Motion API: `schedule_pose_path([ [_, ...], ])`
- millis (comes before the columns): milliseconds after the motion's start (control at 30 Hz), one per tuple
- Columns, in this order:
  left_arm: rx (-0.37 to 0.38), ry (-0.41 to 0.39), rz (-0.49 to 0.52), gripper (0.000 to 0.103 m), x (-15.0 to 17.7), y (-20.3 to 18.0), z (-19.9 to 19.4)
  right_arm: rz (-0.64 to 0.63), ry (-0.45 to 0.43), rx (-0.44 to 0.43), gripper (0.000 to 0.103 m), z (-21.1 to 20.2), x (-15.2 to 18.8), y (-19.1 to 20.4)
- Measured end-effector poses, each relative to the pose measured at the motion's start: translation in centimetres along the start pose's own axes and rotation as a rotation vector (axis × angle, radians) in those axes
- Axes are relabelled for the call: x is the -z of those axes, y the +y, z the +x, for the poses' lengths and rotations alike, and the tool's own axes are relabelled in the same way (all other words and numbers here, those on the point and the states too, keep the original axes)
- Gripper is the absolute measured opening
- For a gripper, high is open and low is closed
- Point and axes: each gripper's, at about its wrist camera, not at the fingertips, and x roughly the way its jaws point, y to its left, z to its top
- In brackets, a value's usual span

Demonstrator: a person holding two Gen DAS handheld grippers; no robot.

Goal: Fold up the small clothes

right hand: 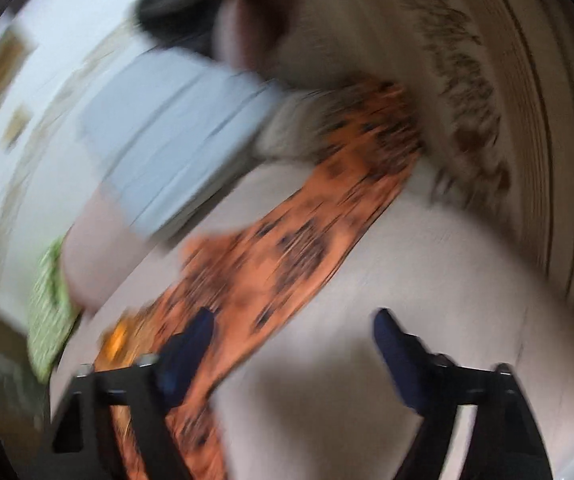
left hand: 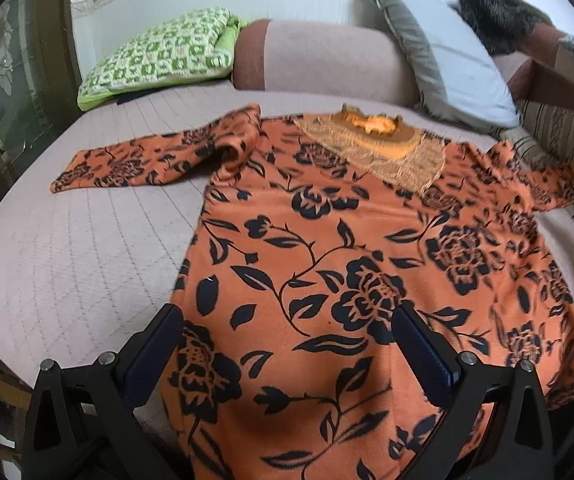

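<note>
Here an orange top with a black flower print lies spread flat on a pale quilted bed, its neck with a tan lace panel toward the pillows. Its one sleeve reaches out to the left in the left wrist view and is doubled over near the shoulder. Behind it sit a green checked pillow, a pink bolster and a grey-edged white pillow. The left gripper hangs over the lower body of the top, its jaws wide apart with the cloth showing between them; they do not pinch it. The right wrist view is badly blurred and tilted. In it the right gripper has its jaws apart with only bare bed cover between them, while the other sleeve runs slantwise just past the left-hand fingertip. Whether that fingertip touches the sleeve cannot be told. The white pillow lies beyond the sleeve.
</note>
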Motion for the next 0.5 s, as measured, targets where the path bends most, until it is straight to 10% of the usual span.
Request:
schedule_pose_path([
  [300,-0.003,0.048,0.037,0.103,-0.9,-0.8,3.6,0.205,0.002,0.151,0.068,9.7,-6.7,-4.1],
  [367,-0.012,0.054,0.045,0.103,-0.8,-0.7,3.9,0.217,0.006,0.177,0.008,10.7,-7.6,-4.2],
  [500,0.0,0.053,0.016,0.103,-0.8,0.1,4.1,0.037,-0.043,0.165,0.006,9.4,-9.1,0.1],
])
